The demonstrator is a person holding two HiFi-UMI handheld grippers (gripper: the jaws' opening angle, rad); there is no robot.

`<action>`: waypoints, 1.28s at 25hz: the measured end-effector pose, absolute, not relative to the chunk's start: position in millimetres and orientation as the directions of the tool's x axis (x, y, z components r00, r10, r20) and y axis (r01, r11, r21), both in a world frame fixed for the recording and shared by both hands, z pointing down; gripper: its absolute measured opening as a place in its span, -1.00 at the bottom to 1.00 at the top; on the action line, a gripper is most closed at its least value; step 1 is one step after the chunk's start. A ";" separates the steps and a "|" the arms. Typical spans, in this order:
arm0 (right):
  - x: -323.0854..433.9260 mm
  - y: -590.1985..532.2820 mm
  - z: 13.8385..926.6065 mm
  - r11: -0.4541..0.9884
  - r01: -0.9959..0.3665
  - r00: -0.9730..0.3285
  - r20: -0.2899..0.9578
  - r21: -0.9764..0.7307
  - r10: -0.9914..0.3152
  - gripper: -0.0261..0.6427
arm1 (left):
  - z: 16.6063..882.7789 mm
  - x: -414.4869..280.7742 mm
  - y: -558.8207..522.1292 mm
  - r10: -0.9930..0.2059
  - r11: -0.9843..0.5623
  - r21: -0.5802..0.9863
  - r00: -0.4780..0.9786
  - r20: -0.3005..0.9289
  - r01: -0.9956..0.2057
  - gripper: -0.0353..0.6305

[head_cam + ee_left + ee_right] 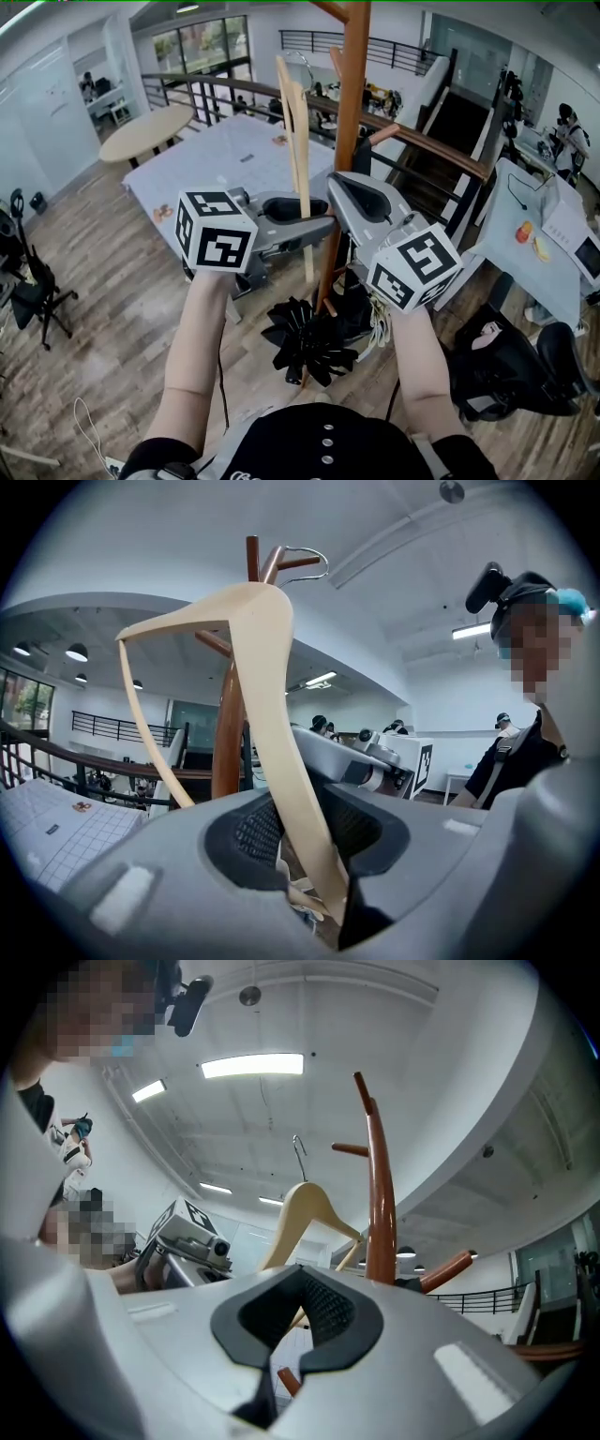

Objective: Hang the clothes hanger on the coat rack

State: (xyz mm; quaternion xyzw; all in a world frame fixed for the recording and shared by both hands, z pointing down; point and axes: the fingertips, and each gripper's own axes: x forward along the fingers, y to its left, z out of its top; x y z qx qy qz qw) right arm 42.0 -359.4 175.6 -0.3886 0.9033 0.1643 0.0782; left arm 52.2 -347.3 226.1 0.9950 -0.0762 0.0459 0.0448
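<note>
A pale wooden clothes hanger (pixel 301 141) with a metal hook stands nearly on edge, its lower arm clamped in my left gripper (pixel 305 211), which is shut on it. In the left gripper view the hanger (pixel 272 667) rises from between the pads, and its hook (pixel 307 559) is close to the top of the brown coat rack (pixel 228 742). The rack's pole (pixel 350 103) stands just right of the hanger. My right gripper (pixel 361 202) is beside the pole with its jaws shut and nothing in them. From it, the hanger (pixel 302 1206) and the rack (pixel 379 1194) show ahead.
A table with a checked cloth (pixel 234 150) and a round table (pixel 145 131) lie beyond the rack, with a railing (pixel 422 141) behind. A black folded thing (pixel 305 342) sits at the rack's foot. Black chairs (pixel 511 370) and a desk (pixel 534 234) are at the right.
</note>
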 end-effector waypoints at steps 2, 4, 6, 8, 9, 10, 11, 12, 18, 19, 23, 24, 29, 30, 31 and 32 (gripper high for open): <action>44.2 -361.4 173.8 0.641 -0.729 -0.685 -0.270 0.240 -0.677 -0.92 | 218.8 52.4 -351.1 -0.149 -0.985 0.072 0.984 0.094 -0.156 -0.53; 45.0 -363.7 171.4 0.640 -0.728 -0.685 -0.270 0.246 -0.676 -0.92 | 213.0 52.1 -355.0 -0.153 -0.985 0.064 0.984 0.094 -0.160 -0.52; 44.6 -365.0 165.1 0.637 -0.726 -0.688 -0.274 0.260 -0.672 -0.92 | 207.3 51.8 -359.0 -0.153 -0.986 0.060 0.984 0.088 -0.158 -0.53; 44.2 -366.9 157.2 0.631 -0.725 -0.689 -0.280 0.275 -0.669 -0.92 | 202.4 51.3 -363.9 -0.160 -0.985 0.054 0.983 0.087 -0.165 -0.52; 43.9 -367.8 153.3 0.630 -0.724 -0.690 -0.283 0.282 -0.666 -0.92 | 200.4 50.9 -366.2 -0.167 -0.984 0.047 0.982 0.091 -0.171 -0.52; 43.5 -368.4 149.5 0.629 -0.723 -0.691 -0.287 0.287 -0.663 -0.92 | 198.5 50.7 -368.1 -0.173 -0.983 0.038 0.980 0.097 -0.177 -0.52; 43.1 -368.4 145.8 0.628 -0.721 -0.693 -0.292 0.292 -0.659 -0.92 | 196.6 50.9 -369.3 -0.179 -0.983 0.025 0.978 0.104 -0.182 -0.52; 42.8 -368.1 142.8 0.628 -0.719 -0.695 -0.296 0.297 -0.655 -0.92 | 194.7 51.6 -370.1 -0.185 -0.982 0.010 0.977 0.111 -0.187 -0.52; 46.3 -371.5 128.6 0.625 -0.720 -0.694 -0.327 0.302 -0.642 -0.92 | 175.3 61.0 -376.5 -0.206 -0.978 -0.047 0.972 0.114 -0.202 -0.54; 47.1 -372.3 125.5 0.623 -0.721 -0.693 -0.331 0.303 -0.640 -0.92 | 172.4 62.0 -378.4 -0.208 -0.978 -0.051 0.971 0.113 -0.204 -0.54; 47.5 -374.5 115.5 0.615 -0.719 -0.695 -0.342 0.322 -0.633 -0.92 | 163.4 63.3 -384.0 -0.195 -0.980 -0.051 0.974 0.112 -0.190 -0.54; 47.6 -375.0 113.8 0.614 -0.719 -0.695 -0.346 0.325 -0.631 -0.92 | 161.7 63.4 -385.6 -0.194 -0.981 -0.055 0.974 0.114 -0.188 -0.54; 49.7 -379.8 110.0 0.611 -0.720 -0.693 -0.358 0.328 -0.625 -0.92 | 153.6 65.4 -396.3 -0.194 -0.979 -0.086 0.970 0.143 -0.183 -0.54; 50.9 -380.3 109.2 0.612 -0.721 -0.693 -0.361 0.324 -0.625 -0.92 | 151.9 65.9 -398.3 -0.192 -0.980 -0.089 0.970 0.149 -0.180 -0.54; 52.1 -380.7 107.8 0.615 -0.721 -0.692 -0.365 0.319 -0.623 -0.92 | 149.4 66.3 -400.3 -0.188 -0.980 -0.090 0.970 0.152 -0.176 -0.54; 53.2 -381.3 105.9 0.618 -0.721 -0.692 -0.369 0.314 -0.620 -0.92 | 146.3 66.6 -402.5 -0.185 -0.981 -0.090 0.971 0.152 -0.173 -0.54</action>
